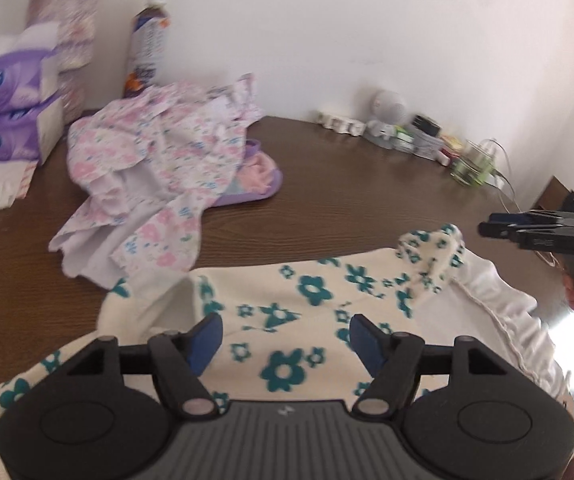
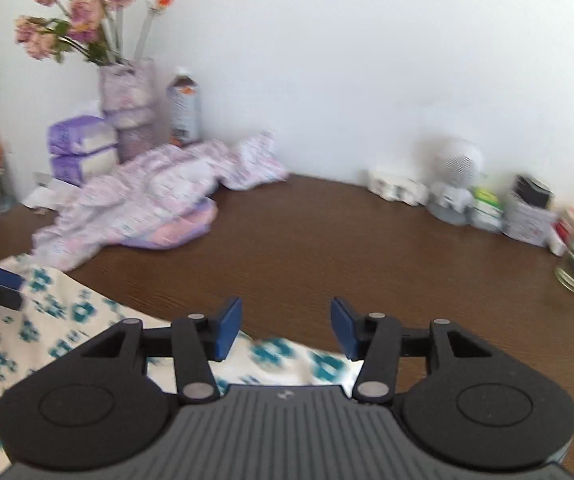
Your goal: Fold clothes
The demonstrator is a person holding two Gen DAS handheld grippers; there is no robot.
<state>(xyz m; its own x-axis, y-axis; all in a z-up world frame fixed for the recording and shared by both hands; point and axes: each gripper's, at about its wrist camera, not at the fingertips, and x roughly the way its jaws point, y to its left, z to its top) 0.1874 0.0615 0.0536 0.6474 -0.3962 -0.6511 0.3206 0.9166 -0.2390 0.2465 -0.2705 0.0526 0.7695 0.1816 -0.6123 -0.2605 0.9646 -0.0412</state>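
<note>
Hovering claws (image 1: 285, 338) over floral garment (image 1: 311, 292)

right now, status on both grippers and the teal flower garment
Left gripper open, over the cream teal-flower garment. Right gripper open at its edge, holding nothing. Garment spread on the table, unfolded. Pink floral pile beyond, apart.
</note>
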